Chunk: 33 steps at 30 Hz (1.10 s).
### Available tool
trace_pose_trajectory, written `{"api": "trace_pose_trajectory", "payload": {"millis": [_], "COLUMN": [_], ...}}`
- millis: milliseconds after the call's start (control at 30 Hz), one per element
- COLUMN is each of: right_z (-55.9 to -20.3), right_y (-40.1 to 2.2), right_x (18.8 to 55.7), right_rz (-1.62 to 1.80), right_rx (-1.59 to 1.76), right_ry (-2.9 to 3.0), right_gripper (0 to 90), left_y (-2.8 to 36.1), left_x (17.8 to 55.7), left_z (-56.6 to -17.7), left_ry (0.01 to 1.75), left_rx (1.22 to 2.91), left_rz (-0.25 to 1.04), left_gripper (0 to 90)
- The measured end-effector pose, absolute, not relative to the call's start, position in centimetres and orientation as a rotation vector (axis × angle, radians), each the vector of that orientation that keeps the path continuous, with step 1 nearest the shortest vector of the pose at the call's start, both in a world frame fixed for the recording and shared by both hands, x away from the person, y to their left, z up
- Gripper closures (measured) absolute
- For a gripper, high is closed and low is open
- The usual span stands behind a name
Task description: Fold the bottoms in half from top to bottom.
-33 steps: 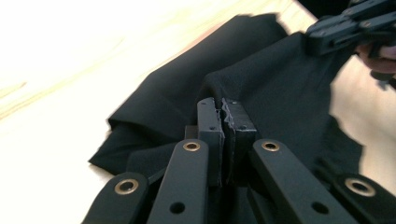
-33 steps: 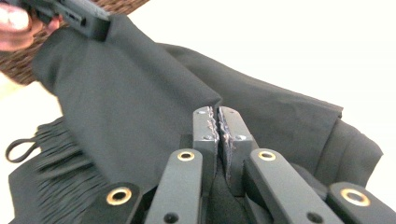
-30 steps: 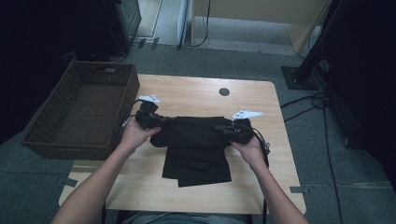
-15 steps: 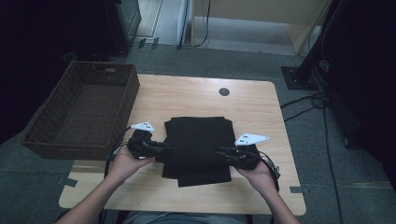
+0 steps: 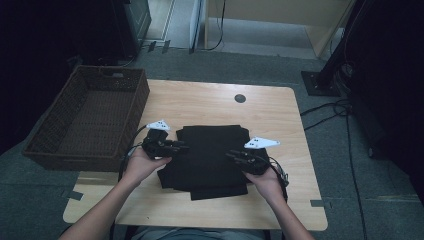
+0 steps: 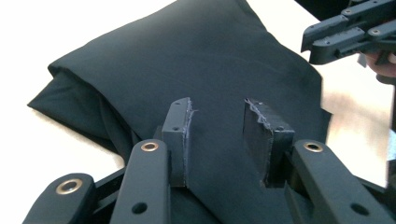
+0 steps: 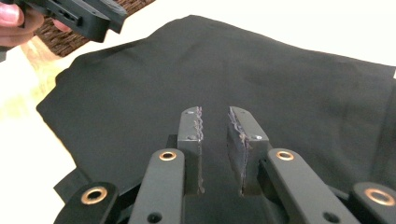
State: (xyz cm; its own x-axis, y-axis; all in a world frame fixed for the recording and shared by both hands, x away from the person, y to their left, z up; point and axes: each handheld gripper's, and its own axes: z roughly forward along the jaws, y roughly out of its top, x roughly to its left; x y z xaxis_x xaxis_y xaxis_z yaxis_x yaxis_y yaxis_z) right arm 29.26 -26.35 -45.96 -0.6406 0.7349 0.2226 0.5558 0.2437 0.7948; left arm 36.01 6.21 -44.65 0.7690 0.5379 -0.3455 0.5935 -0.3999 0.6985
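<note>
Left tool (image 5: 181, 147) parted, right tool (image 5: 233, 156) narrowly parted, both empty over folded black cloth's (image 5: 210, 150) side edges, basket (image 5: 90, 117) near left

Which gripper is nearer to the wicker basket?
The left gripper. It sits at the black cloth's left edge, just beside the wicker basket. The right gripper is over the cloth's right part, farther from the basket.
</note>
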Motion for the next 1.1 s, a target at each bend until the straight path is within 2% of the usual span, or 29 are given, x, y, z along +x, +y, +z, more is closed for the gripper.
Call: {"api": "trace_pose_trajectory", "payload": {"millis": [400, 733, 1100], "right_z": [-48.6, -49.6, -51.0], "right_y": [-23.3, -22.9, -22.6], "right_x": [28.8, 27.6, 27.7], "right_rz": [1.293, 1.259, 1.227], "right_rx": [1.198, 1.233, 1.188], "right_ry": [2.332, 2.336, 2.314], "right_gripper": [75.0, 71.9, 75.6], "left_y": [3.8, 2.0, 1.8], "left_x": [36.7, 36.0, 36.1], "left_z": [-45.8, -47.8, -49.2], "left_ry": [0.820, 0.794, 0.821], "left_rx": [2.104, 2.164, 2.171], "left_rz": [-0.071, -0.106, -0.081], "left_gripper": [63.3, 63.7, 64.8]}}
